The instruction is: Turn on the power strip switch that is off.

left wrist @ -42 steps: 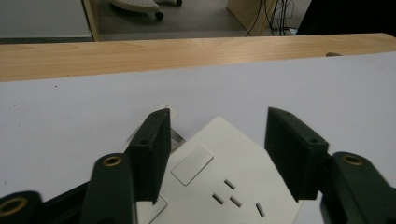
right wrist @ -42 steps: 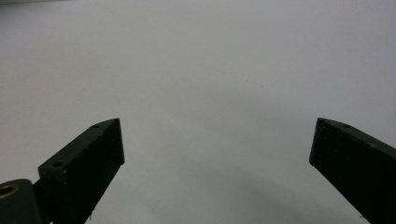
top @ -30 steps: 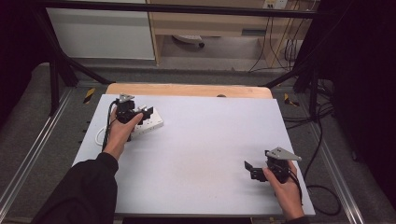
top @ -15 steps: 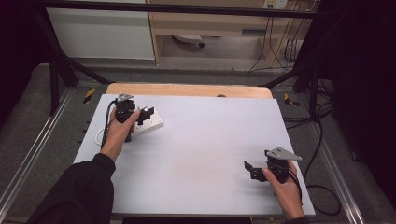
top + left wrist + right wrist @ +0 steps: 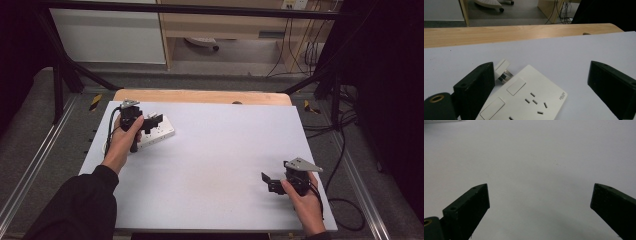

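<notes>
A white wall-socket plate (image 5: 159, 134) with two switch buttons and pin holes lies flat near the back left of the white tabletop (image 5: 210, 150); up close the plate (image 5: 529, 97) has a small white plug piece (image 5: 503, 68) at its far corner. My left gripper (image 5: 154, 121) hovers over the plate, open, one jaw on either side of it and touching nothing (image 5: 541, 75). My right gripper (image 5: 268, 182) rests low at the front right, open wide over bare table (image 5: 539, 195).
A wooden strip (image 5: 200, 96) borders the table's far edge. A white cable (image 5: 107, 146) lies by the left hand. Black frame posts and floor cables stand beyond the table, right of it.
The left forearm has shifted slightly; both grippers stay open in about the same places.
</notes>
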